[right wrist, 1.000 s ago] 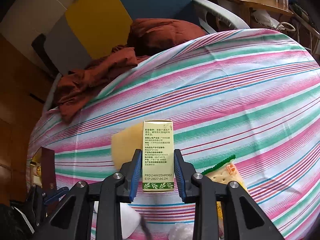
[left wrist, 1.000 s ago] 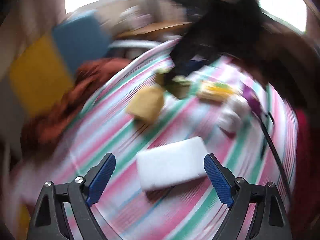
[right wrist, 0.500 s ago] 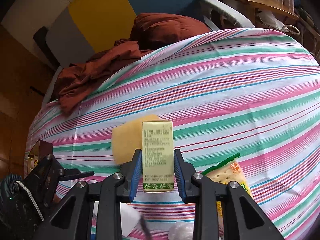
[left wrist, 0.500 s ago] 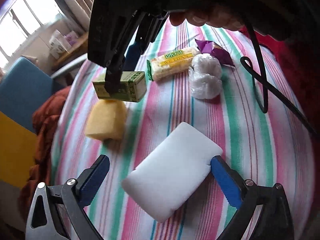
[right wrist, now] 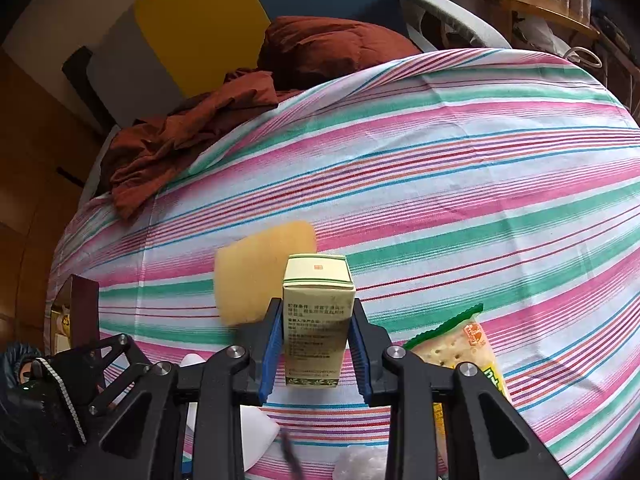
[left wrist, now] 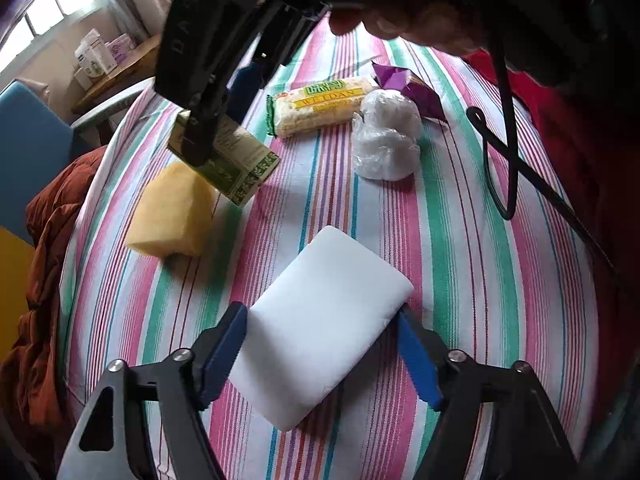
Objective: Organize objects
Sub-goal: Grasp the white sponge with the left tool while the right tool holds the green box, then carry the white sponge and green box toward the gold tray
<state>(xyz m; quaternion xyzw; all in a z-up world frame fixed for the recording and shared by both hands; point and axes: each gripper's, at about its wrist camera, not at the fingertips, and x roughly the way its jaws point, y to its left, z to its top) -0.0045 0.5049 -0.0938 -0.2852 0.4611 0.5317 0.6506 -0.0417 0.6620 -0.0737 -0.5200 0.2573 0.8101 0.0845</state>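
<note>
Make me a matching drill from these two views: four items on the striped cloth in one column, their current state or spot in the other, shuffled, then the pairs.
Column one:
1. white foam block
2. green-and-cream carton
3. yellow sponge
4. cracker packet

Column two:
A. held off the cloth, clamped in the right tongs
B. lying next to a crumpled clear plastic bag
C. lying between the fingers of the left tongs
D. lying on the cloth, beside the raised carton

Pairs: 1-C, 2-A, 3-D, 4-B
</note>
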